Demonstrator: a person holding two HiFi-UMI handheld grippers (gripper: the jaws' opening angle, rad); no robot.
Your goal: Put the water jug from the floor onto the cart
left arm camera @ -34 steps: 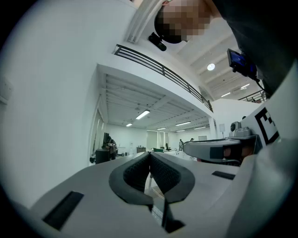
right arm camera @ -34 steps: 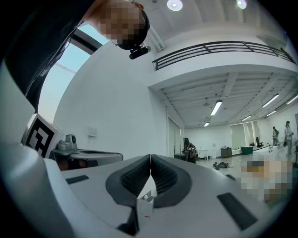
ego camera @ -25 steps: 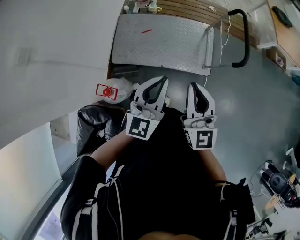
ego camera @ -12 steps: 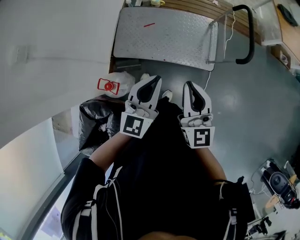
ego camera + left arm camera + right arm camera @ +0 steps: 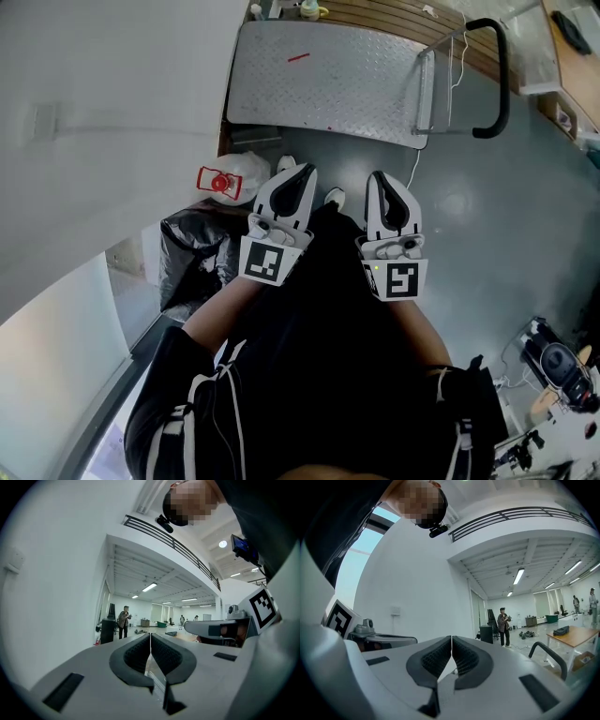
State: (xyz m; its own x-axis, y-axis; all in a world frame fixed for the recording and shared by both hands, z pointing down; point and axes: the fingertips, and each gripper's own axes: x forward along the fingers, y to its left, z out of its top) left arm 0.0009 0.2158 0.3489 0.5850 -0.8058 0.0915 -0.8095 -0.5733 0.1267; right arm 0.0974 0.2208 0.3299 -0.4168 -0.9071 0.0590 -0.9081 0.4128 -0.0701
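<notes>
The water jug (image 5: pixel 234 179) lies on the floor at the left, clear plastic with a red cap, beside a black bag. The cart (image 5: pixel 323 82), a metal platform with a black handle (image 5: pixel 493 75), stands beyond it at the top. My left gripper (image 5: pixel 303 172) is shut and empty, held level just right of the jug. My right gripper (image 5: pixel 378 179) is shut and empty beside it. Neither gripper view shows the jug: the left gripper (image 5: pixel 150 637) and the right gripper (image 5: pixel 451 639) face a wall and an open hall.
A black bag (image 5: pixel 195 248) sits under the jug against the white wall (image 5: pixel 103 112). A wooden shelf with small items runs behind the cart. Equipment and cables (image 5: pixel 553 366) lie at the lower right. A person (image 5: pixel 504 626) stands far off in the hall.
Both grippers have shifted slightly lower in the head view, still shut and side by side. The cart and the jug sit a little differently in the picture as the head moved.
</notes>
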